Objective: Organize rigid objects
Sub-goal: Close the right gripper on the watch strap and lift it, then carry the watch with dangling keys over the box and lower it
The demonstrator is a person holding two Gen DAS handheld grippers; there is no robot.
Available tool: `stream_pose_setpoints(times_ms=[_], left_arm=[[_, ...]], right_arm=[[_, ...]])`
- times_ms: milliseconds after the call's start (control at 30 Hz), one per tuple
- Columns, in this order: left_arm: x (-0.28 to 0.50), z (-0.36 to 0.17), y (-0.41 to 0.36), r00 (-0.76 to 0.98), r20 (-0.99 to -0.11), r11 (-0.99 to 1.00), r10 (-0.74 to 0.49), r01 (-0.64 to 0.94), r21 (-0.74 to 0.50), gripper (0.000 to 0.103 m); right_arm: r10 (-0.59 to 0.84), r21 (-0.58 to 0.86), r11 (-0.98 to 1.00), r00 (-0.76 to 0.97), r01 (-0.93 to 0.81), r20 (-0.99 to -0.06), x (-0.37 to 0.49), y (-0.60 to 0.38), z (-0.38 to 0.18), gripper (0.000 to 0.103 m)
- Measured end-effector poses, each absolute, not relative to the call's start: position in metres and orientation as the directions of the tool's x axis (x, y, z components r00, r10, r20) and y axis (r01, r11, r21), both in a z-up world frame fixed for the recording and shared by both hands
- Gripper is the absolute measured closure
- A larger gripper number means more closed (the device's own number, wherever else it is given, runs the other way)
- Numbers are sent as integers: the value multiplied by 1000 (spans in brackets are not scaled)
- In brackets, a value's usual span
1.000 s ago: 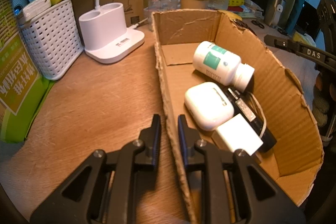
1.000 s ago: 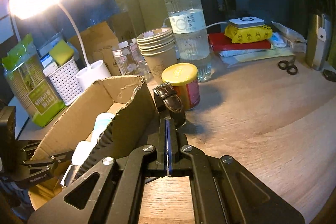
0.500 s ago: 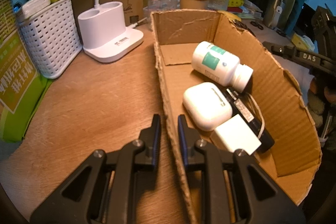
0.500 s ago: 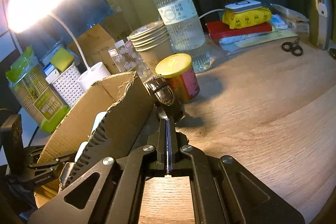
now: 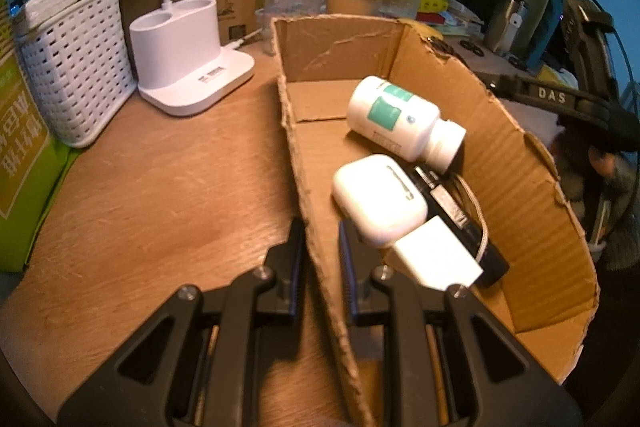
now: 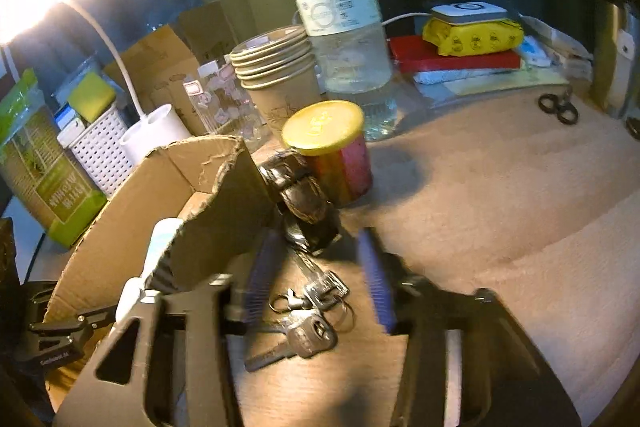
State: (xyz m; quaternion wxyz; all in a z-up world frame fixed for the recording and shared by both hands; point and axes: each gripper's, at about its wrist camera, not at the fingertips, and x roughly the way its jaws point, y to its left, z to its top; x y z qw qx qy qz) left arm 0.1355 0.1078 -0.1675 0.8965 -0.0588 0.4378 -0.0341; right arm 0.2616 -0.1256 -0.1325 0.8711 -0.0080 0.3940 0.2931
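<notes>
Basically, the left gripper (image 5: 320, 251) pinched the near end of the cardboard box's (image 5: 516, 183) left wall, one finger outside and one inside, jaws narrowed onto the cardboard — likely to steady the box for loading. Inside the box lay a white pill bottle (image 5: 400, 119) on its side, a white earbud case (image 5: 378, 199), a white charger block (image 5: 438, 255) and a dark cable bundle (image 5: 460, 223), crowded toward its near right part. On the desk (image 6: 500, 187), right gripper (image 6: 320, 271) was spread wide and held nothing; a key bunch (image 6: 312, 311) lay between its fingers (image 6: 256, 271), apparently untouched, just outside the box's right wall. Beyond it a brown leather watch strap (image 6: 300, 195) sat against a yellow-lidded can (image 6: 332, 151). Keys looked like the next pick.
</notes>
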Motion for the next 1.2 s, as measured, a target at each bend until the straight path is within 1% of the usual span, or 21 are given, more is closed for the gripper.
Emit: stream_pose_setpoints(times_ms=[100, 200, 300, 367, 400, 700, 833, 1200], left_arm=[[136, -168, 108, 613, -781, 990, -121, 13, -142, 84], [137, -168, 110, 612, -781, 989, -127, 15, -150, 84], [137, -168, 111, 610, -780, 987, -136, 16, -159, 84], [137, -168, 111, 611, -780, 987, -136, 16, -160, 84], [137, -168, 111, 611, -780, 987, -136, 16, -160, 84], [136, -169, 112, 611, -779, 986, -143, 16, -169, 84], [136, -169, 113, 611, -778, 985, -145, 15, -171, 84], [136, -169, 114, 611, -778, 984, -148, 15, -176, 84]], right_arm=[[493, 179, 821, 515, -543, -702, 265, -110, -132, 53], [431, 102, 836, 530, -540, -730, 276, -93, -135, 53], [434, 100, 831, 527, -547, -730, 282, -90, -136, 55], [435, 108, 838, 534, -536, -725, 285, -93, -137, 79], [433, 110, 840, 533, -532, -727, 285, -95, -138, 81], [376, 26, 864, 610, -503, -698, 268, -94, -130, 83], [375, 19, 870, 637, -492, -674, 260, -96, -121, 83], [409, -28, 858, 717, -512, -565, 222, -92, -63, 83]])
